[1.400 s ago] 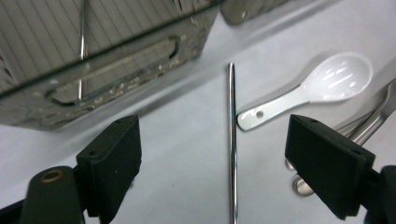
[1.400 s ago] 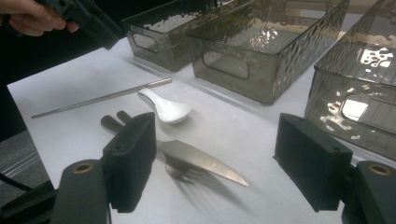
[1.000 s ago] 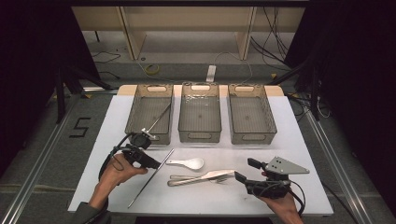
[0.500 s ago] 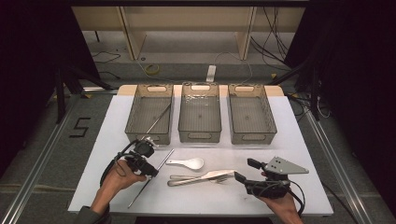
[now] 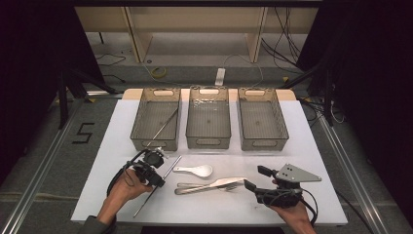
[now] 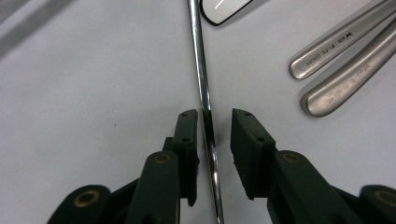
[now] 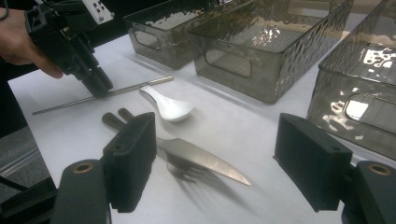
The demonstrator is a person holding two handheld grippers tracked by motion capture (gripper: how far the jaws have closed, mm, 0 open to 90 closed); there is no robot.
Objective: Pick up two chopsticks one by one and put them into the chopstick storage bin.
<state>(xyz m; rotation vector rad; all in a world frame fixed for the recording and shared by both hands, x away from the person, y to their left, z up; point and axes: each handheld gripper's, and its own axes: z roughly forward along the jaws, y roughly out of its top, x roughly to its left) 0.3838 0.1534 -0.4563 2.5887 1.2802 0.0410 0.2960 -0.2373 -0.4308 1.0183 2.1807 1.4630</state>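
At the near edge of the white table (image 5: 311,146), going from the person's side outward:

Right gripper (image 5: 255,181): held low in the person's right hand near the table's near right corner, its jaws standing wide apart with nothing between them; in the right gripper view (image 7: 219,161) they frame the knife and fork.

Left gripper (image 5: 157,181): in the left hand (image 5: 122,191) at the near left, tipped down onto the table; in the left gripper view (image 6: 215,140) the jaws stand apart, one on each side of the metal rod, with a gap showing on both sides.

Metal rod (image 6: 201,79): a thin shiny stick lying flat on the table, running diagonally from the near left up toward the left bin, passing between the left gripper's jaws.

Knife (image 7: 205,161) and fork (image 7: 180,170): lying together in the middle of the table, handles toward the left gripper, the knife blade over the fork's tines.

White spoon (image 5: 197,170): just beyond the knife and fork, beside the rod's far end.

Left bin (image 5: 140,119): smoky clear plastic, with a second thin rod (image 5: 165,124) leaning inside.

Middle bin (image 5: 208,142) and right bin (image 5: 280,122): same kind, side by side in a row across the far half.
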